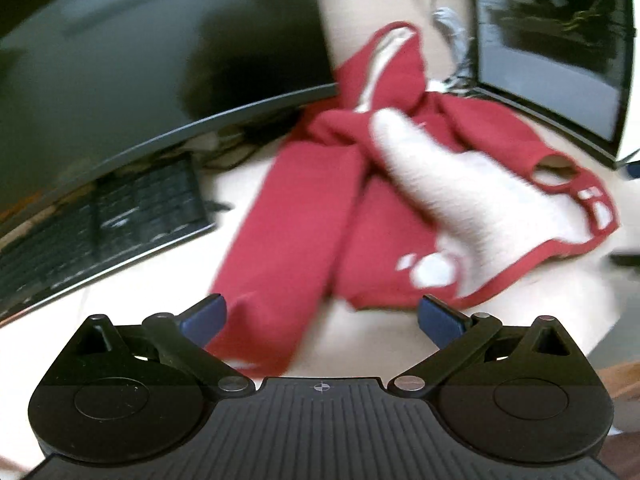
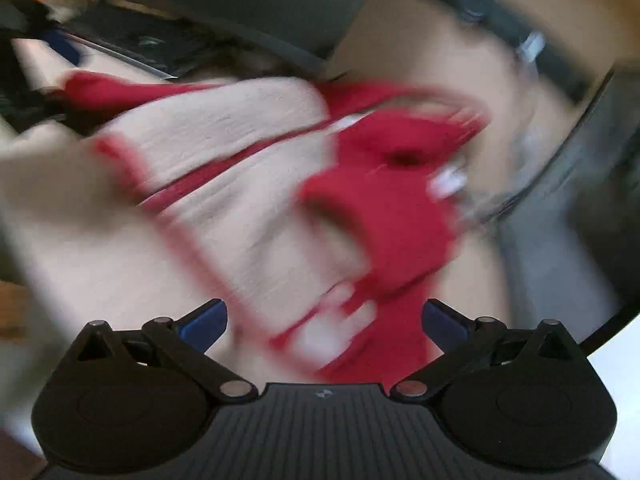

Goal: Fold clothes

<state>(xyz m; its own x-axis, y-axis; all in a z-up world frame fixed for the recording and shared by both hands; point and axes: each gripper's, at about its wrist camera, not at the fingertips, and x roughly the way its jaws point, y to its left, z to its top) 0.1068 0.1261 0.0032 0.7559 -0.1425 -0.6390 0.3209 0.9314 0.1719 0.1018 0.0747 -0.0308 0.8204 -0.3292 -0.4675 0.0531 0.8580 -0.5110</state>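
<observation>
left gripper [image 1: 322,316]: blue-tipped fingers [image 1: 206,314] spread wide apart, gripping nothing, poised over the near end of a red and white garment [image 1: 316,200]. the garment lies crumpled on a pale desk [image 1: 120,300], its white lining turned up, between a black keyboard [image 1: 100,216] under a dark monitor [image 1: 140,52] and a second screen [image 1: 552,40]. right gripper [image 2: 324,320]: fingers [image 2: 444,320] likewise apart and empty, with the same garment [image 2: 372,216] just ahead, heavily blurred.

No text or label can be read anywhere.
</observation>
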